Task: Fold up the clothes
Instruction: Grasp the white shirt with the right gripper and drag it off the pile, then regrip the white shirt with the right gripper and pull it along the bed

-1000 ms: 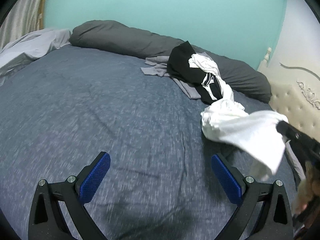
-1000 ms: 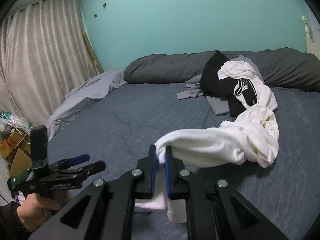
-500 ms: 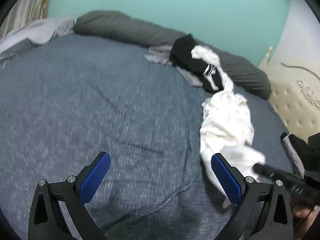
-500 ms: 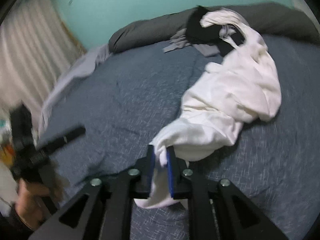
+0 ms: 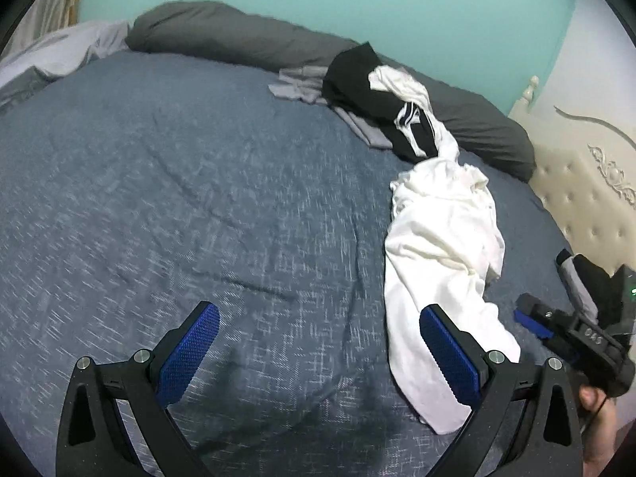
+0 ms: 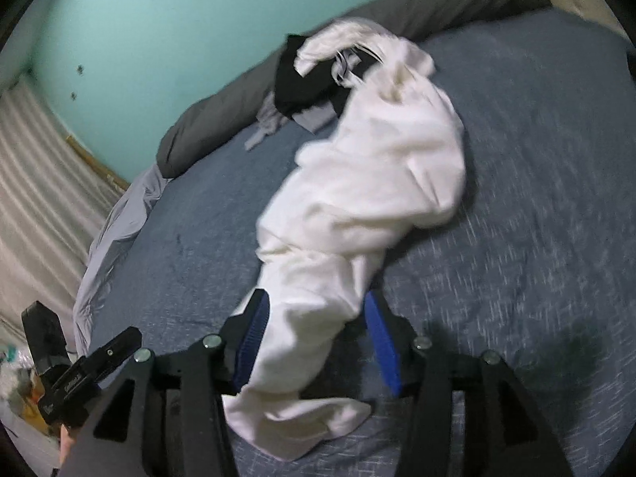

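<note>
Bedding of blue-grey weave (image 5: 167, 206) fills the left of the scene, and over it the left gripper (image 5: 318, 353) hangs with its jaws spread wide and nothing between them; only bare bed shows in the gap. Just to the right, the white garment (image 5: 441, 246) lies as a long crumpled rope on the bed, its far end running up into the pile of dark and grey clothes (image 5: 369, 91) near the long grey pillow (image 5: 238, 35), its near end passing behind the left gripper's right finger, so the cloth sits beside that jaw gap and not within it. Farther right, the right gripper (image 5: 556, 330) shows close to the garment's lower end. From its own camera, the right gripper (image 6: 314, 342) has its jaws parted, and the near end of the white garment (image 6: 357, 198) lies loosely in the gap between the blue pads, sagging onto the bed below; the pads look apart from the cloth or barely brushing it, though blur makes contact hard to judge. The fabric looks thin, soft and light, likely to drape, twist and slide on itself, so it should offer no stiffness to push against. A sound hold would probably be a pinch on a hem or corner, one in each gripper, so the bunched body can be drawn out flat. Grabbing the thick twisted middle would risk catching several layers at once.
</note>
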The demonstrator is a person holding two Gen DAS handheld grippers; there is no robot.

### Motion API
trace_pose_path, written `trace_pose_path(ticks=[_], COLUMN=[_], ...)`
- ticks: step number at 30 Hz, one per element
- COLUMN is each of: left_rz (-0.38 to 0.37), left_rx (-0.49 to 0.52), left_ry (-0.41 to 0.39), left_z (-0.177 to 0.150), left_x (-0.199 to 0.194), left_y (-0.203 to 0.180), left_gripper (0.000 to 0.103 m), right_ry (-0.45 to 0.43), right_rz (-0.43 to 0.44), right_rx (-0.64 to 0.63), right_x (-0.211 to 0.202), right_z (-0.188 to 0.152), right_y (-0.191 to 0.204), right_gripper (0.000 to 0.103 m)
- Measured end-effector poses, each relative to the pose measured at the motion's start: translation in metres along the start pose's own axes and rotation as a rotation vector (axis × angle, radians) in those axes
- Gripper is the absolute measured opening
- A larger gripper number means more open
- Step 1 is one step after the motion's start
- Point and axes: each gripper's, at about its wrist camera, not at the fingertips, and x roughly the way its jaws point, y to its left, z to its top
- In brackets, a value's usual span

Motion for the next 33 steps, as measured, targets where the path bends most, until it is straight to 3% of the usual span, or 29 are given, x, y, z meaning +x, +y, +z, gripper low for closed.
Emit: trace_pose_path(ticks=[12, 24, 33], left_rz=[-0.029, 0.039, 0.08], left_rx=[0.071, 0.075, 0.117], left_ry=[0.017, 0.004, 0.006], left_z=[-0.003, 0.004, 0.001], left_x=[0.016, 0.027, 0.029], left_y=[-0.031, -0.015, -0.013], left_gripper=[0.103, 0.103, 0.103], right_ry=[0.05, 0.083, 0.025], right_rz=[-0.011, -0.029, -0.074], right_rx=[-0.014, -0.011, -0.023], right_x=[0.008, 0.017, 0.004], right_z=[0.01, -0.002, -0.003], right_y=[-0.017, -0.018, -0.002], right_gripper=[0.059, 0.06, 0.06])
